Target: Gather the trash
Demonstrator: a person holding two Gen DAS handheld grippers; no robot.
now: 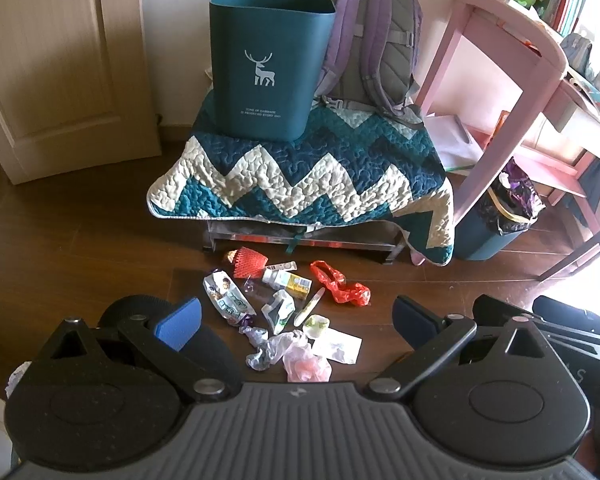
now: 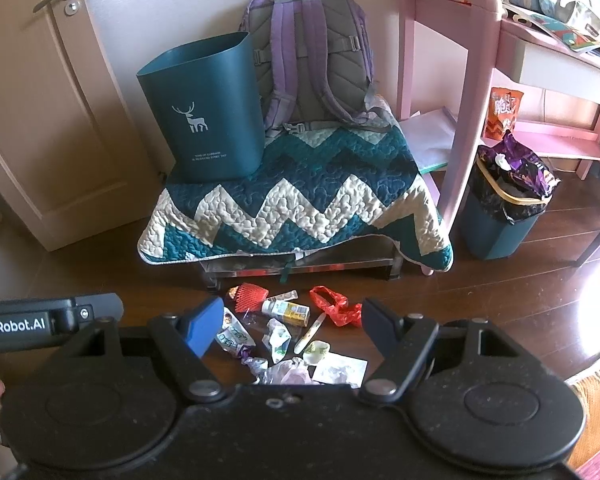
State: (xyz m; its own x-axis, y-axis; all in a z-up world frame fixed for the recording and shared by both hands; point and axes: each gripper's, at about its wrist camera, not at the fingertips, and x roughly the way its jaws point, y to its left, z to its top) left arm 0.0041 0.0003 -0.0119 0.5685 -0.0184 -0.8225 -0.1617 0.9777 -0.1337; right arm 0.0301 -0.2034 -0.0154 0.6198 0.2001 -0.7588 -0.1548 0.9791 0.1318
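Observation:
Several pieces of trash lie on the dark wood floor before a low bench: a red foam net [image 1: 251, 261], a small drink carton [image 1: 287, 281], a red plastic bag [image 1: 340, 282], a printed wrapper [image 1: 227, 299] and crumpled clear bags [image 1: 296, 354]. They also show in the right wrist view, with the red net [image 2: 251, 297] and the carton [image 2: 288, 311]. A teal bin with a deer [image 1: 267, 64] [image 2: 204, 114] stands on the quilted bench. My left gripper [image 1: 296, 320] is open above the pile. My right gripper [image 2: 292, 326] is open above it too.
A purple backpack [image 1: 372, 36] leans on the wall behind the bin. A second full bin [image 2: 500, 208] stands under the pink desk [image 2: 472, 80] at right. A door [image 2: 40, 100] is at left. The left gripper's body [image 2: 32, 322] shows in the right view.

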